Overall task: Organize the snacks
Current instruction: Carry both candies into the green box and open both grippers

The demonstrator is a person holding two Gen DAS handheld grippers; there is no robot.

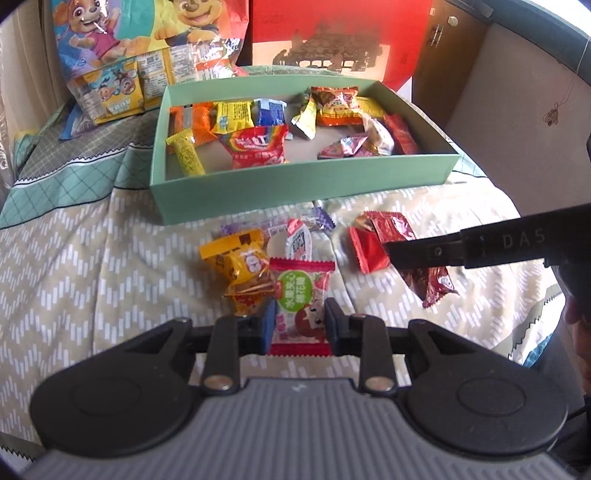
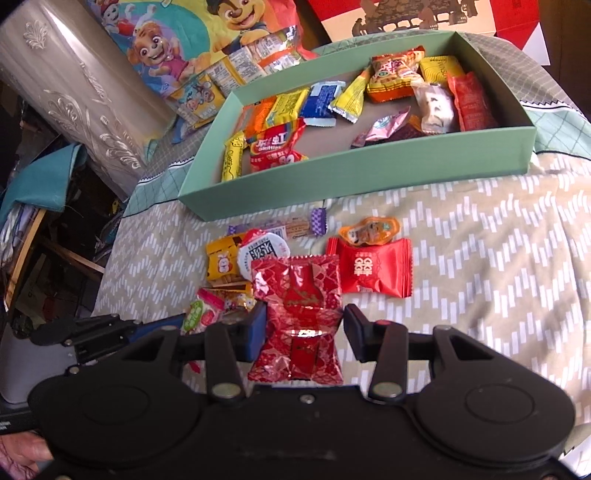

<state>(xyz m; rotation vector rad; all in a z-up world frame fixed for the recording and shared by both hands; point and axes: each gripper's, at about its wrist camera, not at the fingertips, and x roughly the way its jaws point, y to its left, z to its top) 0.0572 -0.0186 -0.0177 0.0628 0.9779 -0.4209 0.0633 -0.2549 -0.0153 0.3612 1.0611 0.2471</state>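
My left gripper (image 1: 299, 321) is shut on a pink and green candy packet (image 1: 301, 291), which stands just above the loose pile. A crinkled red foil packet (image 2: 295, 295) is pinched at its waist by my right gripper (image 2: 306, 325); the left wrist view shows the same red foil packet (image 1: 432, 280) hanging clear of the cloth. The mint green box (image 1: 303, 192) lies behind, holding several wrapped snacks. On the cloth remain a yellow packet (image 1: 236, 258), a white jelly cup (image 1: 295, 243), a red square packet (image 2: 373, 269), an orange jelly cup (image 2: 369, 230) and a purple-ended bar (image 2: 295, 225).
A cartoon-dog snack bag (image 1: 147, 37) and a red gift box (image 1: 332, 29) stand behind the green box. A silver embossed roll (image 2: 74, 92) leans at the left, where the zigzag cloth (image 2: 498, 277) ends and clutter lies below. A brown cabinet (image 1: 480, 74) is at the back right.
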